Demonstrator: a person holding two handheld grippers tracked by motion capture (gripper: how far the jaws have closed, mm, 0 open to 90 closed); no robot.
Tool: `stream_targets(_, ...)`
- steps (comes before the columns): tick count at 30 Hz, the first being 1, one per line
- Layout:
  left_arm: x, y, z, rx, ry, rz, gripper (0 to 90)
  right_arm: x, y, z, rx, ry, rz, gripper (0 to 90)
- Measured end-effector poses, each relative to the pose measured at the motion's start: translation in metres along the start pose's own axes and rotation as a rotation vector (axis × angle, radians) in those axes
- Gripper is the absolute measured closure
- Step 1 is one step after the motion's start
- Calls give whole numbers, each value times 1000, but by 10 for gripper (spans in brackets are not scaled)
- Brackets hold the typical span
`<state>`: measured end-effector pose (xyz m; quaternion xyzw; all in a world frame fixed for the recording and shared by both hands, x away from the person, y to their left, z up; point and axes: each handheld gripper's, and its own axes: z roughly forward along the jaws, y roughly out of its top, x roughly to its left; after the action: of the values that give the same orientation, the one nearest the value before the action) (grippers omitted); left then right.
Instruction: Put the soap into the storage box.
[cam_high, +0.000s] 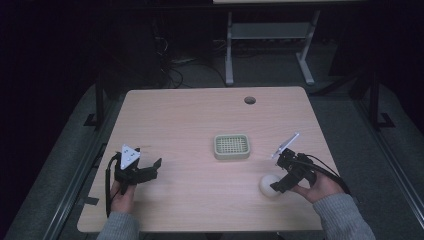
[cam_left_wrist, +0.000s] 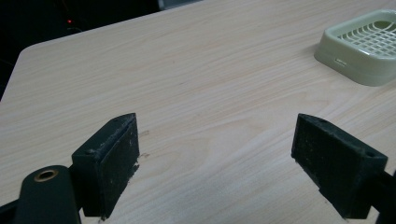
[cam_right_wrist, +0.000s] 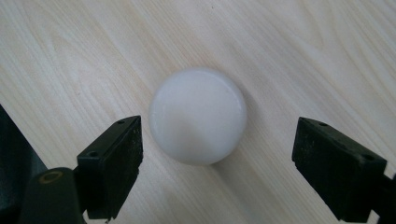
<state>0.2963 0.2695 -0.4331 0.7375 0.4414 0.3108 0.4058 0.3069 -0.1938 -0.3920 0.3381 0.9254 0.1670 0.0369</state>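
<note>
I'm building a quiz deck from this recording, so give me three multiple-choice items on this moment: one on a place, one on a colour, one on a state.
1. Where does the white round puck lie?
A. inside the tray
B. on the table at the right gripper
C. beside the left gripper

2. What colour is the slotted tray?
A. pale green
B. red
C. black

3. How do the right gripper's jaws stand?
A. shut on the puck
C. shut on nothing
B. open, either side of the puck

Answers: 1 B, it rests on bare wood; 2 A, its rim shows pale green; 3 B, gaps show both sides.
</note>
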Motion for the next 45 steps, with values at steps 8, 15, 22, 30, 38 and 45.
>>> stream_targets(8,0,0,0,0,-1,1,148,1,7,7,27,2,-16,149)
stream_targets(15,0,0,0,-2,-4,-3,148,2,11,16,68,11,-17,148)
stream_targets(22,0,0,0,-3,-3,-3,148,3,14,26,113,7,-23,145)
stream_targets(30,0,0,0,-1,-4,0,148,6,16,32,124,23,-26,145)
stream_targets(38,0,0,0,-4,-6,-5,148,7,17,38,139,31,-17,145)
stream_targets(45,0,0,0,-4,-6,-5,148,8,17,43,155,25,-29,145)
